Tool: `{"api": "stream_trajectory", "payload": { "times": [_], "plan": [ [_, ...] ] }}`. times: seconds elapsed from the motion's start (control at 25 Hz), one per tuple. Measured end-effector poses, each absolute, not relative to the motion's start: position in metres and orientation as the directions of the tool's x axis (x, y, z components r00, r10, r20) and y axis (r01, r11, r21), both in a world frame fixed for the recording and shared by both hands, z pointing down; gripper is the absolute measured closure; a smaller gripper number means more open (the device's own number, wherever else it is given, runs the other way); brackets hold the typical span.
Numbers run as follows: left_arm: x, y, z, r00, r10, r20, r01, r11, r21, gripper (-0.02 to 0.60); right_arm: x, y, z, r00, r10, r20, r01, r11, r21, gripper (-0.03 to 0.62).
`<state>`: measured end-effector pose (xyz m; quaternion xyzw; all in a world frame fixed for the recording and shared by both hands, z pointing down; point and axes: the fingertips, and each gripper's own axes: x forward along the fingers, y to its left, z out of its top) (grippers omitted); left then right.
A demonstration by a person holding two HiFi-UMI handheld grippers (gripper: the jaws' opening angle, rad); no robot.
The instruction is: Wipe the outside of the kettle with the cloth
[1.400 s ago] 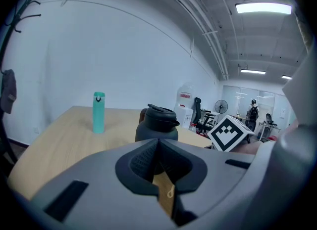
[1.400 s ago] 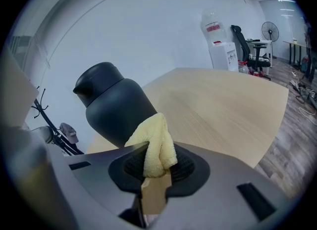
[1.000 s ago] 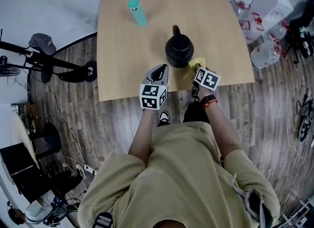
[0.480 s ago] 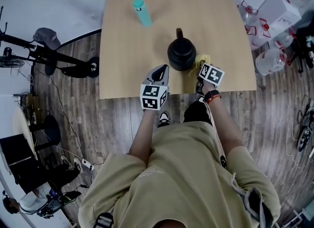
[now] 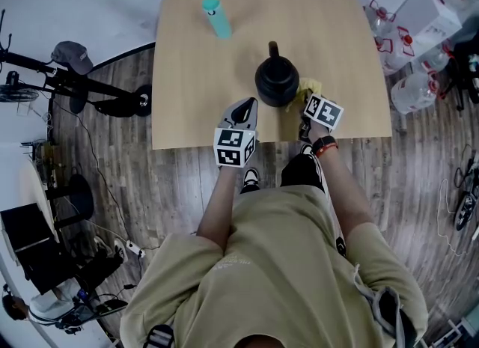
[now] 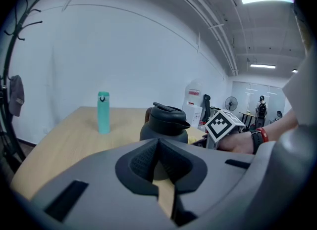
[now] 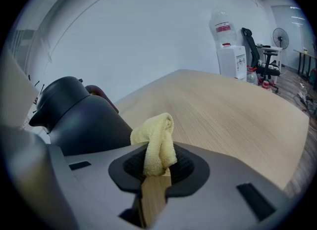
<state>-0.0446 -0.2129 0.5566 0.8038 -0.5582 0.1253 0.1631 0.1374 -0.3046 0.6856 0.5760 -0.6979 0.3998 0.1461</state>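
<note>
Table (image 5: 194, 77), light wood. The black kettle (image 5: 277, 81) stands upright close to the near edge, right of the middle, with its handle toward the far edge. A teal bottle (image 5: 214, 17) is well apart from it, toward the far-left corner.

Right gripper (image 5: 305, 99): jaws clenched on a yellow cloth (image 5: 309, 87). In the right gripper view the cloth (image 7: 157, 142) bunches up out of the closed pads of the gripper (image 7: 153, 172), with the kettle (image 7: 79, 120) just beside it on the left. The cloth sits at the kettle's right flank. Whether it touches cannot be told.

Left gripper (image 5: 247, 105): hangs over the near edge, left of the kettle and not touching it. In the left gripper view its jaws (image 6: 157, 147) are pressed together with nothing between them. Kettle (image 6: 165, 125) and bottle (image 6: 103, 113) lie ahead of them.

Water jugs (image 5: 410, 88) stand on the floor off the table's right edge.
</note>
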Motion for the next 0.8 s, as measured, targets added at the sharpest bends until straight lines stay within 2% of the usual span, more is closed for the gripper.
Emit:
{"api": "stream_trajectory", "payload": {
  "times": [0.44,0.8],
  "plan": [
    [-0.061,-0.19,0.556,0.416,-0.826,0.379,-0.908,-0.401,0.122,0.558,0.124,-0.225,0.677,-0.28,-0.707,0.65,-0.896,-0.051,-0.442,0.509],
    [-0.109,-0.173,0.552,0.442,-0.815,0.374,-0.894,-0.434,0.11,0.558,0.044,-0.167,0.684,-0.338,-0.684,0.646,-0.852,-0.07,-0.52,0.51]
  ]
}}
